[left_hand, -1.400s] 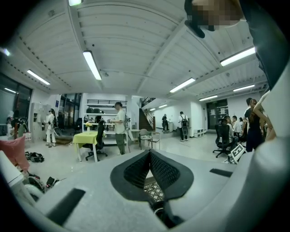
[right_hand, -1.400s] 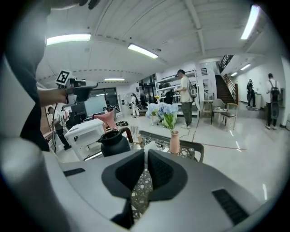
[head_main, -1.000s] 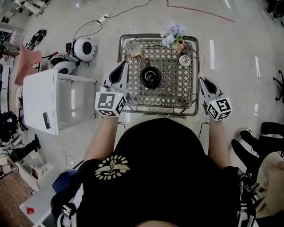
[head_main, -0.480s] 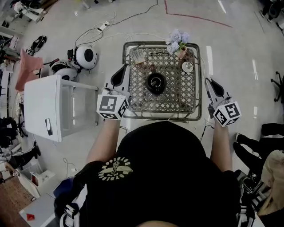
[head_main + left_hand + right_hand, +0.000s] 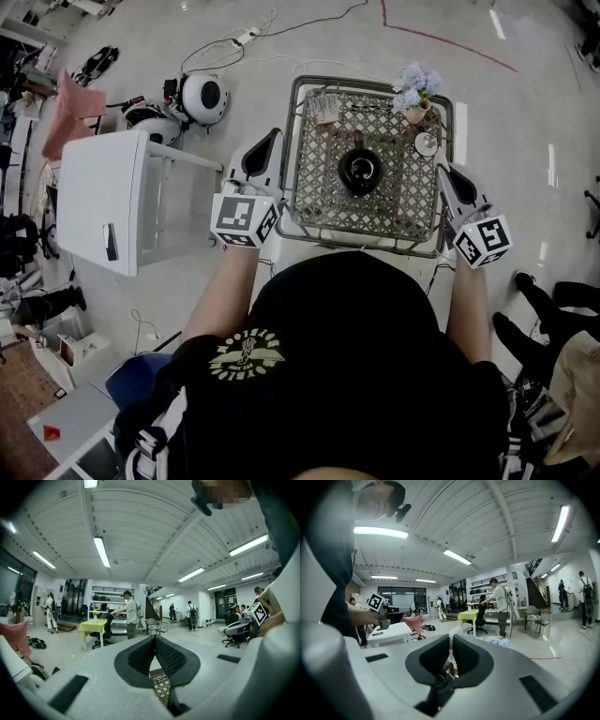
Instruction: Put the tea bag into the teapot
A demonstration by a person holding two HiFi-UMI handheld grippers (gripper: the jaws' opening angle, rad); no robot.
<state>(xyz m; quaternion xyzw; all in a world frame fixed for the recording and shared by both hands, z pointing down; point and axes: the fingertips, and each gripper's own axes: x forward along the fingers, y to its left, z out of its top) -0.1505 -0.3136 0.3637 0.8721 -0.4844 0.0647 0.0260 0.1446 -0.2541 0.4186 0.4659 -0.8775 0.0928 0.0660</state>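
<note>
**Person.** Black short-sleeved T-shirt (image 5: 356, 375) with a pale round winged emblem (image 5: 246, 353) on the front.

**Left gripper (image 5: 272, 139), right gripper (image 5: 441, 172).** Pale grey moulded shells and black mesh-textured pads (image 5: 171, 656). Each carries a white cube (image 5: 244, 218) printed with black square markers.

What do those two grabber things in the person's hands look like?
The left gripper and right gripper are pale grey wedges tapering to a tip. Each carries a white cube printed with black square markers. Their pads are black. The person wears a black short-sleeved shirt.
</note>
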